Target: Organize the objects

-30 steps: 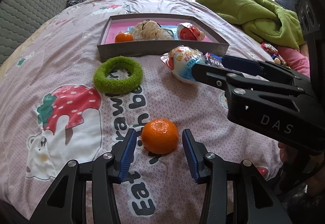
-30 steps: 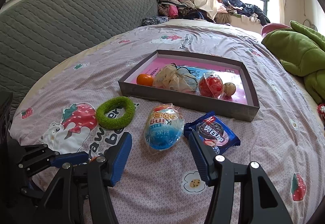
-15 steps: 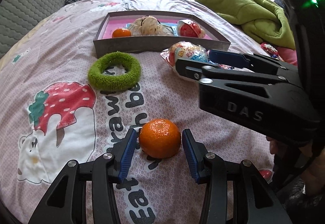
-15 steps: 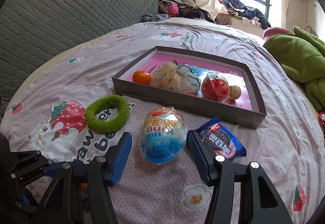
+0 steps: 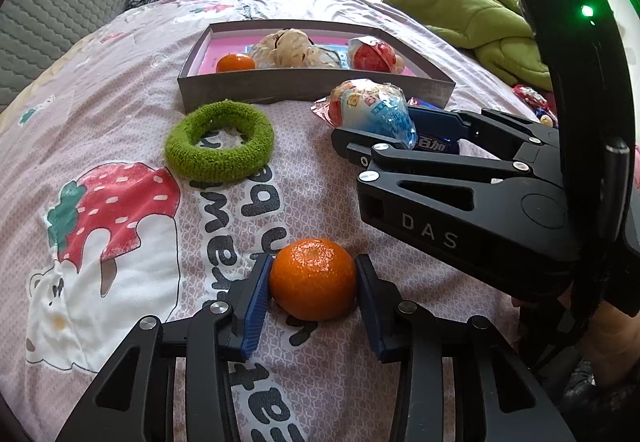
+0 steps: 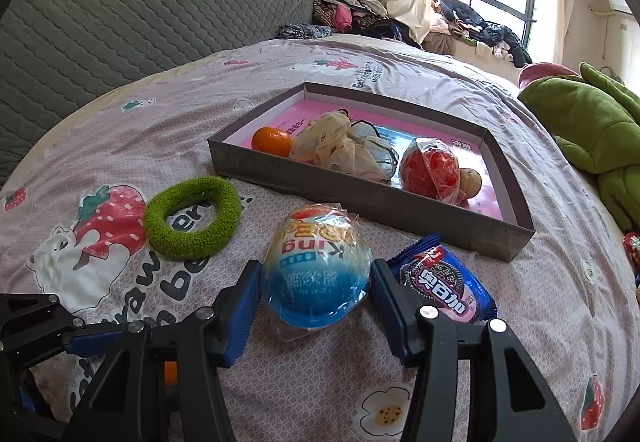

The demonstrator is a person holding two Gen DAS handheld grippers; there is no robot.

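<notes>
We count two tangerines (image 5: pixel 313 279) (image 6: pixel 272 141), two wrapped toy eggs (image 6: pixel 316 270) (image 6: pixel 430 167), one green hair ring (image 6: pixel 193 217), one biscuit packet (image 6: pixel 444 284), one cloth bundle (image 6: pixel 344 147), one tray (image 6: pixel 360 197).

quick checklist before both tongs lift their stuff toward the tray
1. Left tongs around the loose tangerine, closing, pads at its sides: ok.
2. Right tongs around the wrapped egg toy, closing: ok.
3. Firm grip on either: cannot tell.
4. Cookie packet clear of the right tongs: not ok, it lies against one finger.
5. Bare floor left in the tray: ok.
6. Green ring out of the way: ok.
</notes>
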